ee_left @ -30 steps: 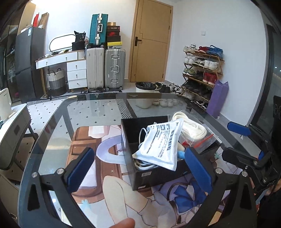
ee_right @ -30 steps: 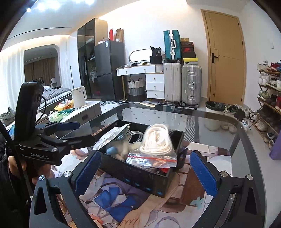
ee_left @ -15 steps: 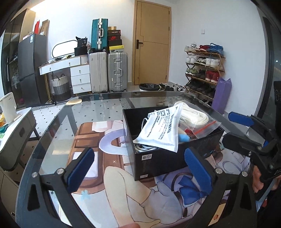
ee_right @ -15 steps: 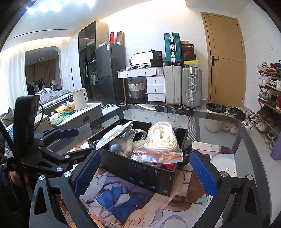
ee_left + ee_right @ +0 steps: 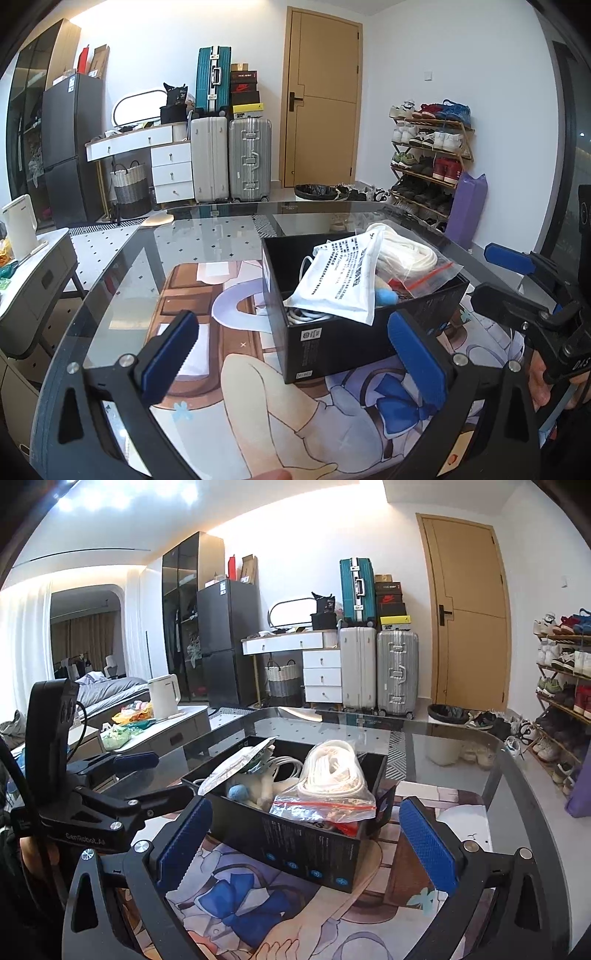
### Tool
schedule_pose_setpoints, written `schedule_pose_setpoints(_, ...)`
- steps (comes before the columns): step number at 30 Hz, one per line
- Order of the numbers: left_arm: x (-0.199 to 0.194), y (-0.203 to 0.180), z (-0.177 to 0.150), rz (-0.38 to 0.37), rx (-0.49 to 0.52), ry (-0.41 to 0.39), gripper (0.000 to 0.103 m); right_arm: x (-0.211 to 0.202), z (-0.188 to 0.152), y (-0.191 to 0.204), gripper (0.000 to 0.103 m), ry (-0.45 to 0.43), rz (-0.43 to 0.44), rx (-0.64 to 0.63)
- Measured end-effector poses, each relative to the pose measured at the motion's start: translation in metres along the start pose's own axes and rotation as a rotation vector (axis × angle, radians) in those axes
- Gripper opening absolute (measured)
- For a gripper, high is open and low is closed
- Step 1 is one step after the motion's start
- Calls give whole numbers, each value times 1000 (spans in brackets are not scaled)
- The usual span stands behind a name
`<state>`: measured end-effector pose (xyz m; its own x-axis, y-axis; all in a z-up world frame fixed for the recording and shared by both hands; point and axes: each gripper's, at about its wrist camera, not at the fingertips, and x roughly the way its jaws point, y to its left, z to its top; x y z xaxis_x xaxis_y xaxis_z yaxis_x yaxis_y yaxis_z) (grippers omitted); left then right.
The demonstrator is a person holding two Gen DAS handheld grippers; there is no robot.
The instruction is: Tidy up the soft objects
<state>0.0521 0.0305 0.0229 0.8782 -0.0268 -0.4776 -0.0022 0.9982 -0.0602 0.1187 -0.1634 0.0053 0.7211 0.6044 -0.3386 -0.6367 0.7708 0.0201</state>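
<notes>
A black open box (image 5: 332,343) (image 5: 295,845) stands on the glass table, full of soft things. A white printed pouch (image 5: 340,280) (image 5: 236,768) leans on its left part. A clear zip bag with coiled white rope (image 5: 410,258) (image 5: 328,779) lies on its right part. A blue and white plush piece (image 5: 240,792) and white cables (image 5: 306,315) show underneath. My left gripper (image 5: 295,354) is open, empty, a little before the box. My right gripper (image 5: 306,842) is open and empty too, facing the box's long side. Each gripper shows in the other's view.
A printed cartoon mat (image 5: 229,373) covers the near part of the round glass table (image 5: 207,229). Beyond it are suitcases (image 5: 229,158), a white dresser (image 5: 166,162), a door (image 5: 321,103) and a shoe rack (image 5: 428,155). A low side table with a kettle (image 5: 164,694) stands left.
Both grippers have drawn back and risen a little from the box; the left one has turned slightly right. The box and its contents have not moved.
</notes>
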Motion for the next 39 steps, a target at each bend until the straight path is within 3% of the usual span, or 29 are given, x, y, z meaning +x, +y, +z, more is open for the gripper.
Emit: schedule_pose_setpoints(39, -2, 2, -2, -9, -16, -6, 103, -2, -3, -3, 103, -4, 13, 12)
